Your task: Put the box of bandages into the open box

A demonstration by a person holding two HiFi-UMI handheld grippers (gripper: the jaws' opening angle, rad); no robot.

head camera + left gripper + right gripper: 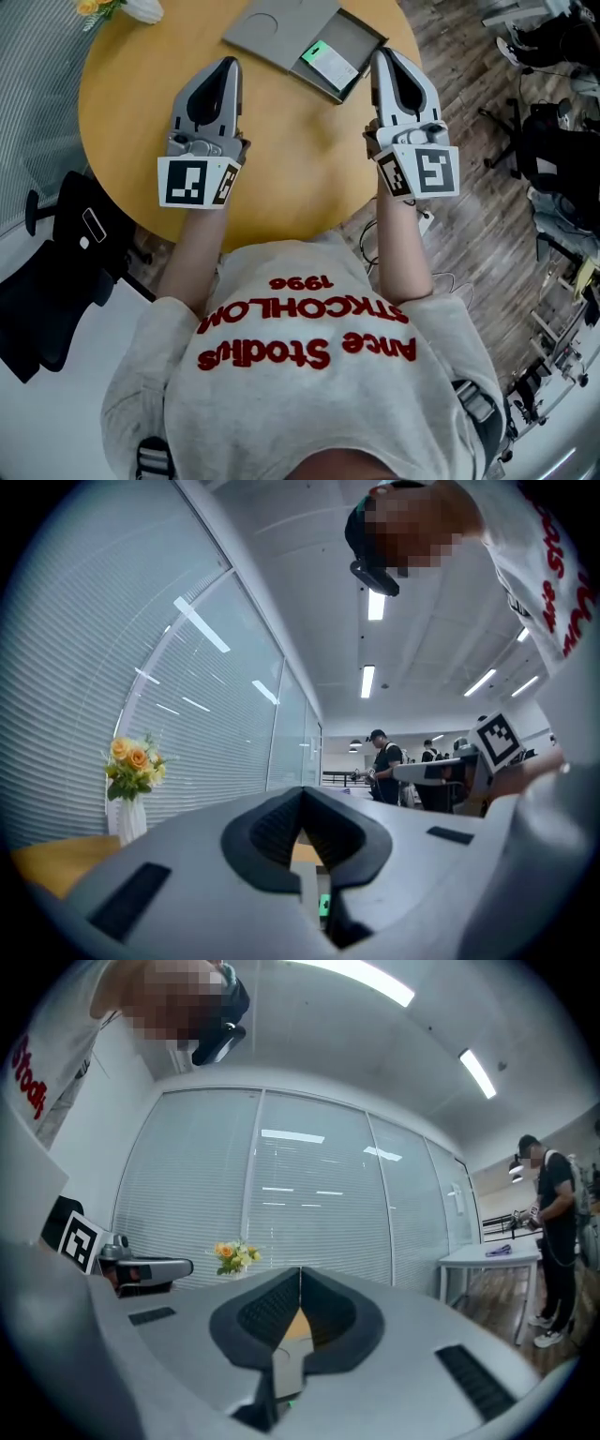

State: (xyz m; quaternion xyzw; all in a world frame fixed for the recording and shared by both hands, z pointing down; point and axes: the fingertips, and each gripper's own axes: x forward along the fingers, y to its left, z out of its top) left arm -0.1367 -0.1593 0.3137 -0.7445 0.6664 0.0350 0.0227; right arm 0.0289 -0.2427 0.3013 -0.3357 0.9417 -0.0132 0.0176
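The box of bandages (330, 62), green and white, lies inside the tray of the open grey box (361, 36) at the far side of the round wooden table (122, 103). The grey box's lid (272, 26) lies flat to the left of the tray. My left gripper (232, 62) hovers over the table to the left of the tray, jaws together and empty. My right gripper (382, 54) sits just to the right of the tray, also shut with nothing held. In both gripper views the jaws (302, 794) (300, 1274) meet at the tip.
A vase of yellow flowers (122, 7) stands at the table's far left edge, and shows as flowers (133, 766) in the left gripper view. A black chair (56, 272) stands left of the table. A person (553, 1241) stands by a white table at the right.
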